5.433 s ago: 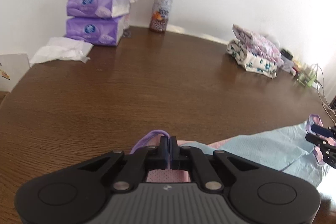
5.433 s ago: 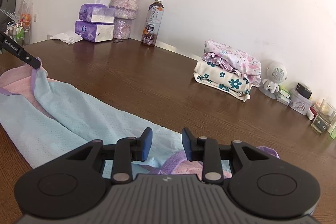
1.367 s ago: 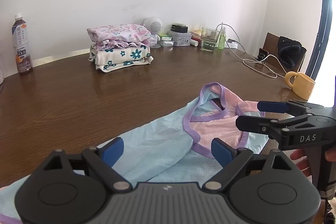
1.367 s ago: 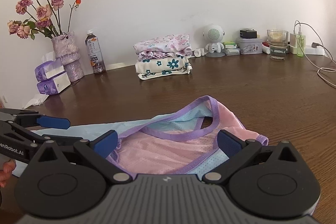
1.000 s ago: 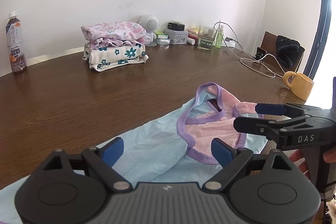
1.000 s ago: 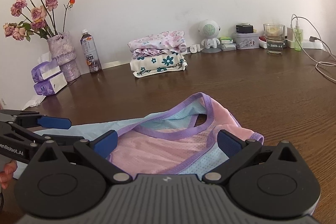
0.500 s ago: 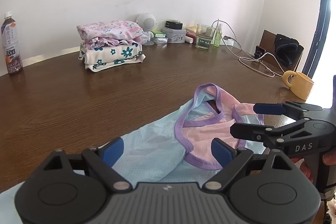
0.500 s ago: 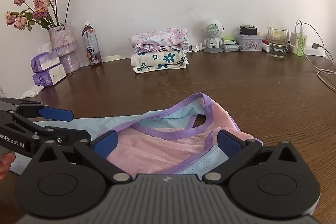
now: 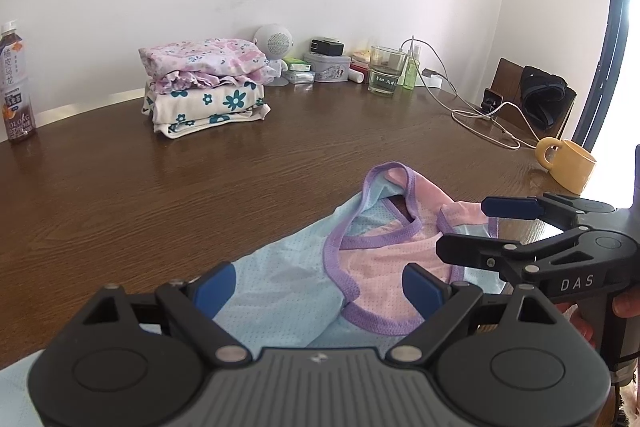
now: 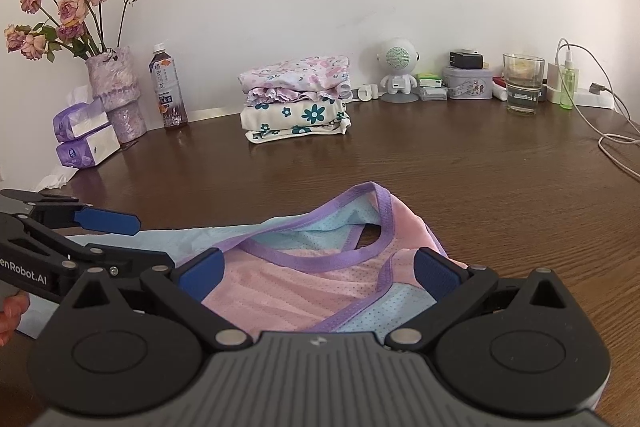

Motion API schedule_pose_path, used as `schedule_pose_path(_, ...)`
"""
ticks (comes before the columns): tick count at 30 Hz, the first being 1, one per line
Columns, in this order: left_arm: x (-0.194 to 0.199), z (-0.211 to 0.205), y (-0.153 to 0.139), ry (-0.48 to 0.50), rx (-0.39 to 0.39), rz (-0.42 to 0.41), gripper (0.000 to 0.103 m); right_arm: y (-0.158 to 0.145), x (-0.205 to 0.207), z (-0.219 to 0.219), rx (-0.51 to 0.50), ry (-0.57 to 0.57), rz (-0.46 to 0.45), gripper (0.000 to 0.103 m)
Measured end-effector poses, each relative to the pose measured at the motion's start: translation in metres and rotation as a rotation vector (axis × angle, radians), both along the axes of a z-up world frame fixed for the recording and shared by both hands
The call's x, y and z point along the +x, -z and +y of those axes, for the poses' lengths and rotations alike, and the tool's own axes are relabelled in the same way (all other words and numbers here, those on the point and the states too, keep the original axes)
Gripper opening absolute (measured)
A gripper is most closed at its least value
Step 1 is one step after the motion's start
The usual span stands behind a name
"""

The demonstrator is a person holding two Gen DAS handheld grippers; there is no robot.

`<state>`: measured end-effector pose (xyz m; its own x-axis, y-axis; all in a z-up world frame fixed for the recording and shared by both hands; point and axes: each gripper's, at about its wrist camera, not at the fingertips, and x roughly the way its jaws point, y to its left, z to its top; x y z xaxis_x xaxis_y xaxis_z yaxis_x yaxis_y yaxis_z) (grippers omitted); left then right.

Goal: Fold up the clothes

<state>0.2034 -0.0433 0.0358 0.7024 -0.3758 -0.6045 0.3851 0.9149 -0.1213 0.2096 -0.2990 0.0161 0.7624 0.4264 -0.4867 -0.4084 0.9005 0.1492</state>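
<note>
- Left wrist view: our left gripper is spread wide over the top, a blue and pink mesh garment with purple trim, low and centre on the table. We risk pinching only one layer, dragging it crooked.
- Right wrist view: our right gripper, fingers apart, hangs over the top's neckline, bottom centre; a clumsy grab could bunch the thin fabric.

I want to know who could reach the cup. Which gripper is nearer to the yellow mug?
Right. The right gripper hovers over the garment's pink end, just short of the yellow mug. The left gripper is farther back over the blue part.
</note>
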Motion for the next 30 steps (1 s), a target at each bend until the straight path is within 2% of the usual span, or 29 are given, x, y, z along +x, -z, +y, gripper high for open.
schedule_pose_path(7, 0.000, 0.002, -0.004, -0.023, 0.026, -0.013, 0.090, 0.000, 0.005, -0.017, -0.015, 0.024, -0.015, 0.103)
schedule_pose_path(15, 0.012, -0.009, -0.010, -0.006, 0.088, -0.023, 0.090, -0.004, 0.026, -0.025, -0.124, -0.026, -0.063, 0.101)
schedule_pose_path(17, 0.019, -0.019, -0.013, 0.018, 0.100, -0.028, 0.090, -0.008, 0.039, -0.025, -0.159, -0.048, -0.070, 0.085)
schedule_pose_path(19, 0.026, -0.030, -0.015, 0.043, 0.111, -0.034, 0.090, -0.011, 0.052, -0.025, -0.192, -0.075, -0.072, 0.074)
schedule_pose_path(21, 0.033, -0.042, -0.015, 0.063, 0.119, -0.034, 0.089, -0.012, 0.068, -0.023, -0.211, -0.122, -0.051, 0.068)
schedule_pose_path(23, 0.041, -0.052, -0.014, 0.074, 0.123, -0.025, 0.088, -0.012, 0.086, -0.018, -0.222, -0.180, -0.021, 0.055)
schedule_pose_path(27, 0.051, -0.064, -0.007, 0.078, 0.123, 0.002, 0.088, -0.010, 0.117, -0.005, -0.225, -0.278, 0.047, 0.038)
schedule_pose_path(30, 0.056, -0.069, -0.004, 0.081, 0.139, 0.012, 0.088, -0.009, 0.128, 0.003, -0.256, -0.316, 0.060, 0.011)
